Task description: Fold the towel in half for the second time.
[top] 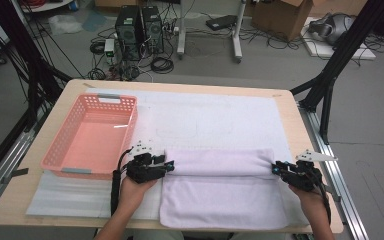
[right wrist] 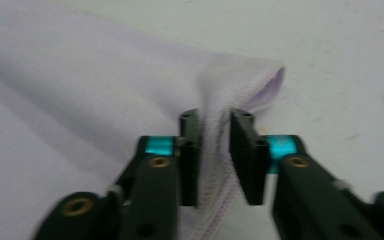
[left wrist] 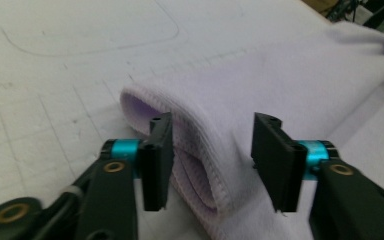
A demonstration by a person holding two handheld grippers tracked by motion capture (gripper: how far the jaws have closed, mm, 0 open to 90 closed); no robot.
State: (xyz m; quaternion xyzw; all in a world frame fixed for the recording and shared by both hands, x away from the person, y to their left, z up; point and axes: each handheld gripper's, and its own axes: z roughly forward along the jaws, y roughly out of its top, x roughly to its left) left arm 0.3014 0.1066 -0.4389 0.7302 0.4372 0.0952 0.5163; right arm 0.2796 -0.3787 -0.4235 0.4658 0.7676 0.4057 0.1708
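The left tool (left wrist: pixel 207 160) is seen with its jaws standing apart, the folded end of a lilac towel (left wrist: pixel 280 90) lying between them; the pads are not pressed on the cloth, a gap being visible on each side. The right tool (right wrist: pixel 214 155) is seen with its jaws at a narrow gap around the hemmed edge of the same towel; the left pad appears to be just touching the fabric, while a slit is left at the right pad, so no firm grip is shown.

In the high view the left tool (top: pixel 150 167) is placed at the left end of the fold and the right tool (top: pixel 292 172) at the right end, each carried in a hand (top: pixel 132 192) entering from the bottom. The towel (top: pixel 220 195) is spread on the near half of the bench, its far part doubled back into a rounded band. A white foam mat (top: pixel 205 117) is laid beneath it. A pink plastic basket (top: pixel 60 150) is set on the bench (top: pixel 287 107) to the left, near the left tool.
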